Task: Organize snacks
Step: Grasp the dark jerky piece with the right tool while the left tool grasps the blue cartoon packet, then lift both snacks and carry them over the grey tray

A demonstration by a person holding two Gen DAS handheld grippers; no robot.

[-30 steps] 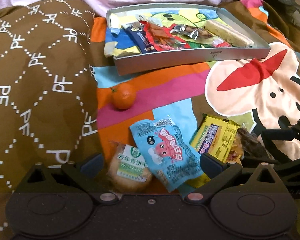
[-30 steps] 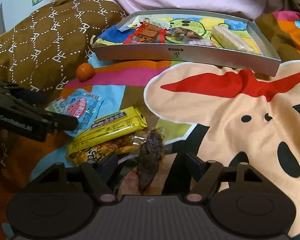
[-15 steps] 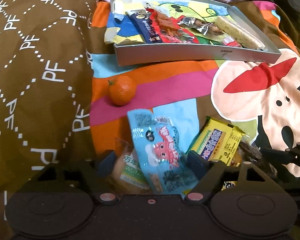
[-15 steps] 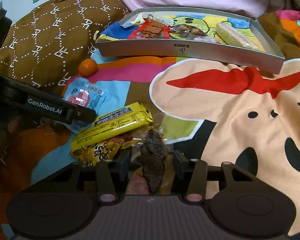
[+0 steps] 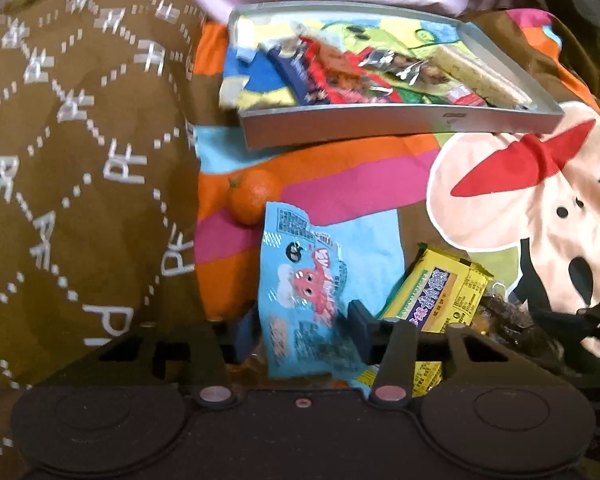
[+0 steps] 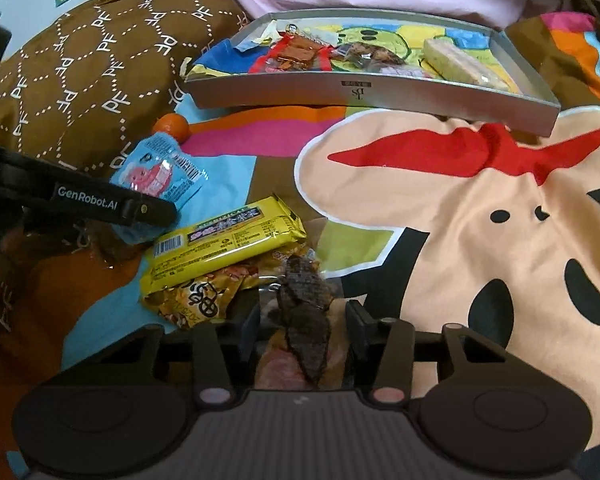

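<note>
While the left tool point(image 5: 304, 332) is closing its jaws on the blue snack packet point(image 5: 304, 280), the right tool point(image 6: 302, 330) pinches the dark jerky pouch point(image 6: 306, 304)! One tangerine point(image 5: 254, 196) sits just beyond the blue packet, touching its top edge. One yellow bar point(image 6: 224, 248) lies between the two tools over an orange wrapper point(image 6: 198, 296). One grey tray point(image 6: 380, 94), already carrying several snacks, waits well beyond on the cartoon bedspread point(image 6: 480, 240), brown pillow point(image 6: 80, 80) alongside.
</note>
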